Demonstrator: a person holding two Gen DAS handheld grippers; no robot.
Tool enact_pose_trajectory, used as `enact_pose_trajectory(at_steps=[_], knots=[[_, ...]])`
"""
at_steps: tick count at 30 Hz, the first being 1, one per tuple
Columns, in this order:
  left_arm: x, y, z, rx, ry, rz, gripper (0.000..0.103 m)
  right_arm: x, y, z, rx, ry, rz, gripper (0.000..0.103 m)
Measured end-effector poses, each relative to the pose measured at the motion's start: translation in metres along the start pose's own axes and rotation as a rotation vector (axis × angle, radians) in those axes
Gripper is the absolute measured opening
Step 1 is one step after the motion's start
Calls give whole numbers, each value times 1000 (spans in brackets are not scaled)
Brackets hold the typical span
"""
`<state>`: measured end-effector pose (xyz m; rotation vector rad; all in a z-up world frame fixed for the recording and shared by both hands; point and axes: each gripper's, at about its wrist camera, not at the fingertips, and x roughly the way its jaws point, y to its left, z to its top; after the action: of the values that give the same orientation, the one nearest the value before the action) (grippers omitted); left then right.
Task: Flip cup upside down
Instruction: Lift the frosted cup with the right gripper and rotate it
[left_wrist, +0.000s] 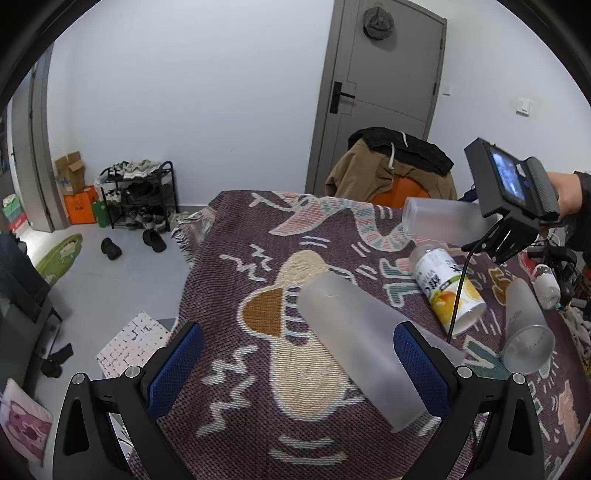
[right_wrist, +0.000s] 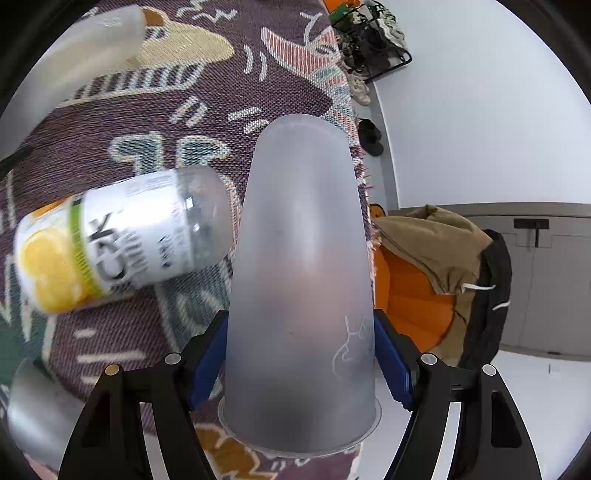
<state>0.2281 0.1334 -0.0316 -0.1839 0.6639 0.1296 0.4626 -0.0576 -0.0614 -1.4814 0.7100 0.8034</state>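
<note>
Gripping a frosted cup (right_wrist: 301, 280) sideways above the patterned blanket (right_wrist: 229, 92), the right gripper (right_wrist: 301, 354) has its blue pads pressed on both walls.
The left gripper (left_wrist: 299, 354) gapes wide around a second cup (left_wrist: 364, 350), touching only its right pad (left_wrist: 421, 363). A lemon-label bottle (right_wrist: 122, 236) lies nearby, its print blurred.

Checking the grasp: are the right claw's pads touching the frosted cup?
Touching. The right wrist view shows both blue pads pressed against the frosted cup walls, no gap either side.
</note>
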Motion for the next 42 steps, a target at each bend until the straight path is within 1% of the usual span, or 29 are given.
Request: enact_pose_trajectory(at_steps=[7, 11, 15, 20, 23, 25, 31, 33, 37, 40, 42], knots=[[-12, -21, 0, 33, -19, -24, 103, -40, 9, -26, 61, -36, -24, 75], [-21, -33, -1, 57, -33, -32, 103, -54, 11, -39, 78, -52, -33, 75], [-32, -42, -3, 67, -46, -48, 103, -78, 23, -49, 89, -71, -43, 75], [-48, -54, -9, 84, -70, -80, 103, -104, 39, -58, 101, -80, -42, 74], [-56, -60, -17, 87, -79, -113, 103, -118, 48, -61, 123, -88, -37, 74], [-61, -64, -22, 93, -82, -126, 103, -131, 53, -63, 157, -114, -25, 74], [-75, -70, -41, 92, -102, -176, 103, -170, 69, -72, 312, -180, 41, 74], [-80, -73, -49, 106, -106, -188, 103, -182, 77, -77, 359, -193, 46, 75], [-89, -77, -62, 114, -113, -208, 103, -196, 92, -87, 432, -175, 54, 74], [-95, -75, -72, 104, -117, -221, 103, -203, 104, -92, 504, -128, 66, 75], [-100, -72, -79, 96, -120, -227, 103, -206, 117, -92, 525, -93, 86, 75]])
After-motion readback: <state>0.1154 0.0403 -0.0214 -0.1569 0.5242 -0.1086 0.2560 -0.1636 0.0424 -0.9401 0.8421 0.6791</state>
